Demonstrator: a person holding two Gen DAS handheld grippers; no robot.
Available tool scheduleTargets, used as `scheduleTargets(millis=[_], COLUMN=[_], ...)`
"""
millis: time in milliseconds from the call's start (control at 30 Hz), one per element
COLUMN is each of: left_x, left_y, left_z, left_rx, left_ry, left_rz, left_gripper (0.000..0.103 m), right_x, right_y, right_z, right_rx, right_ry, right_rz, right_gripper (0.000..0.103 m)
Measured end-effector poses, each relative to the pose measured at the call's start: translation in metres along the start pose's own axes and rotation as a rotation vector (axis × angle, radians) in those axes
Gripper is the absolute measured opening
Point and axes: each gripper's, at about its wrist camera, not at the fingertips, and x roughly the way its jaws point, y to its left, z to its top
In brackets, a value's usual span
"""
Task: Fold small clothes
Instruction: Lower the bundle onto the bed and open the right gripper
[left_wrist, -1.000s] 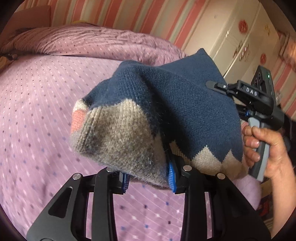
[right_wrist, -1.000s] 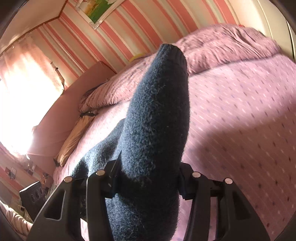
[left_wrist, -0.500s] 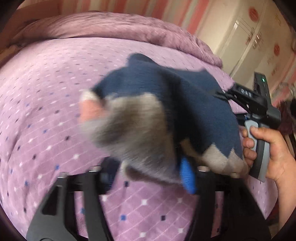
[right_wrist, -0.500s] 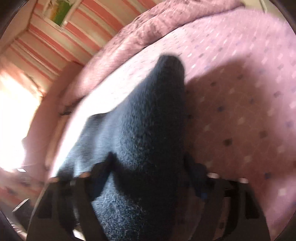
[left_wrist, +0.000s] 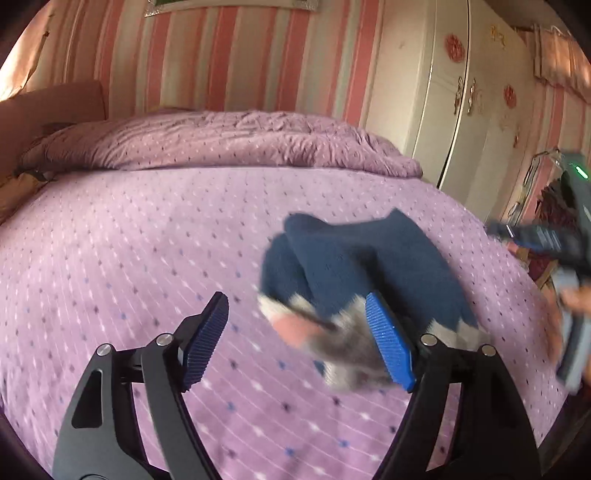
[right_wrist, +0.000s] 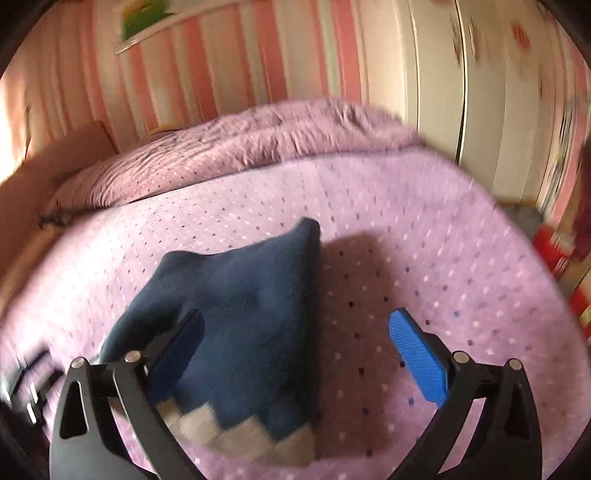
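The navy knitted garment (left_wrist: 369, 266), gripped by both claws a second ago, has been released onto the bed (left_wrist: 129, 240) (crumpled, not yet folded), the left claw (left_wrist: 295, 332) and right claw (right_wrist: 295, 347) opening wide.

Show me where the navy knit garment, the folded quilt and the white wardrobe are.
navy knit garment (right_wrist: 240, 302): right wrist view, navy middle.
folded quilt (left_wrist: 221, 144): left wrist view, rumpled top.
white wardrobe (left_wrist: 480, 110): left wrist view, door panel.
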Motion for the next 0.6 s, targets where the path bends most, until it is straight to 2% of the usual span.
scheduleTargets(millis=[33,67,133,233,300,400,433,533,600], left_x=[-0.002,-0.004,-0.013,-0.033,-0.045,-0.063,-0.070,-0.079,-0.082], left_y=[0.013,0.023,0.048,0.081,0.100,0.125,0.133,0.142,0.142], left_z=[0.005,0.010,0.015,0.019,0.018,0.016,0.014,0.012,0.011], left_rx=[-0.004,-0.009,-0.014,-0.026,-0.039,-0.058,-0.065,-0.078,-0.088], left_ry=[0.012,0.011,0.004,-0.012,-0.005,0.004,0.007,0.028,0.041], left_rz=[0.015,0.026,0.047,0.076,0.085,0.089,0.083,0.048,0.017], left_gripper=[0.077,0.077,0.078,0.085,0.086,0.086,0.086,0.087,0.087], right_x=[-0.007,-0.008,-0.004,0.016,0.041,0.071,0.075,0.073,0.067], right_y=[0.012,0.041,0.065,0.110,0.133,0.148,0.149,0.159,0.155], right_z=[-0.006,-0.016,-0.032,-0.047,-0.055,-0.075,-0.081,-0.098,-0.098], right_rx=[-0.036,-0.104,-0.168,-0.174,-0.179,-0.190,-0.182,-0.241,-0.202], right_ry=[-0.010,-0.010,-0.004,0.023,0.060,0.171,0.179,0.117,0.120], right_rz=[-0.011,-0.039,-0.045,-0.031,-0.078,-0.112,-0.115,-0.158,-0.150], right_gripper=[0.101,0.101,0.101,0.101,0.101,0.101,0.102,0.102,0.101])
